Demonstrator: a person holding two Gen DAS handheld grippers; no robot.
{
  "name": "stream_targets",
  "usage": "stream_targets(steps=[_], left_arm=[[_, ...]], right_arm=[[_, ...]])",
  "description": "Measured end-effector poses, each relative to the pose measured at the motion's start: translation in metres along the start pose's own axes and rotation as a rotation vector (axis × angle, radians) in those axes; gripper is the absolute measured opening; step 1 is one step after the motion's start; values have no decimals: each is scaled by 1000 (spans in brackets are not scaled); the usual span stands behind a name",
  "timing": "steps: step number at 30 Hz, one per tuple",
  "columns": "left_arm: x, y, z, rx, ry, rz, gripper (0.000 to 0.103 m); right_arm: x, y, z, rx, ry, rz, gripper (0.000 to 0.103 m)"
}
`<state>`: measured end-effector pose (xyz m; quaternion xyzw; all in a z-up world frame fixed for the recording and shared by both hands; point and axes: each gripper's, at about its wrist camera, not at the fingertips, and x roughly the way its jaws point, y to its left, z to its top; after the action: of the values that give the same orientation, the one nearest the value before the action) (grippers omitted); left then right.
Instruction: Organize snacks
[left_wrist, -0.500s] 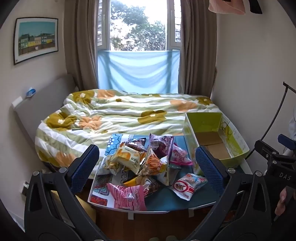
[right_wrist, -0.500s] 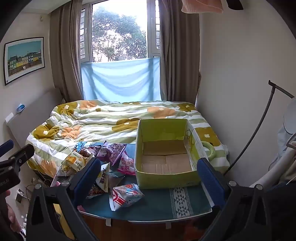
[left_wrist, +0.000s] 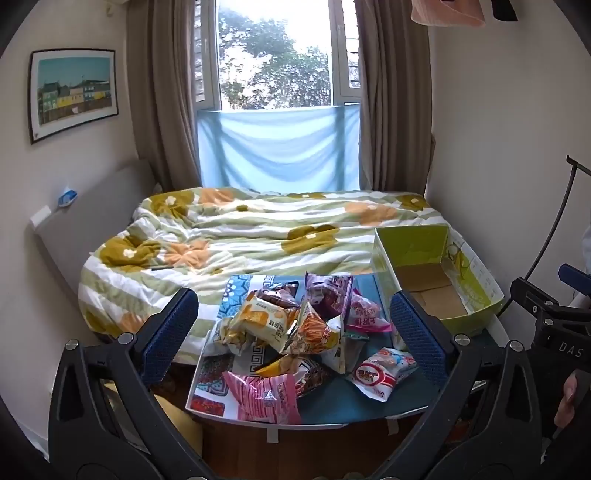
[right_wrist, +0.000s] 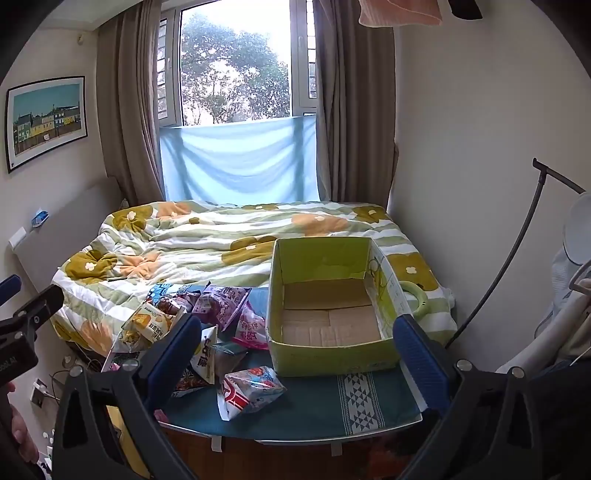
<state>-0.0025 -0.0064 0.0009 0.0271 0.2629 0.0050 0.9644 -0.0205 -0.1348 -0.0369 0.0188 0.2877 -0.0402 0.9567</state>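
My left gripper (left_wrist: 293, 334) and right gripper (right_wrist: 297, 349) hang above the near edge of a small table (right_wrist: 314, 410) at the foot of a bed, both with jaws spread wide and nothing between the blue pads. On the table's left half a loose heap of snack packets (left_wrist: 299, 332) lies jumbled together: a pink striped packet (left_wrist: 264, 397) nearest me at the left, a yellow-and-white packet (left_wrist: 264, 323) on top of the heap, an orange packet (left_wrist: 314, 334) leaning against it, a purple packet (left_wrist: 328, 291) at the far side and a small pink packet (left_wrist: 364, 314) just right of that. A red-and-white packet (right_wrist: 251, 387) lies a little apart from the heap, near the table's middle and toward me. On the table's right half stands an open green cardboard box (right_wrist: 332, 356), its brown floor bare, just right of the heap with the small pink packet close to its left wall. A green ring-shaped object (right_wrist: 415, 299) sits just beyond the box's right wall, on the flowered quilt (right_wrist: 207, 243) that covers the bed behind the table. Beyond it a pale blue cloth (right_wrist: 238, 162) hangs across the lower window between brown curtains. A framed picture (left_wrist: 74, 94) hangs on the left wall.
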Motion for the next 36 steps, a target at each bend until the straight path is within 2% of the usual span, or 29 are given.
stream_targets(steps=[36], left_arm=[[2, 5, 0, -7, 12, -5, 103]], right_arm=[[7, 1, -3, -7, 10, 1, 103]])
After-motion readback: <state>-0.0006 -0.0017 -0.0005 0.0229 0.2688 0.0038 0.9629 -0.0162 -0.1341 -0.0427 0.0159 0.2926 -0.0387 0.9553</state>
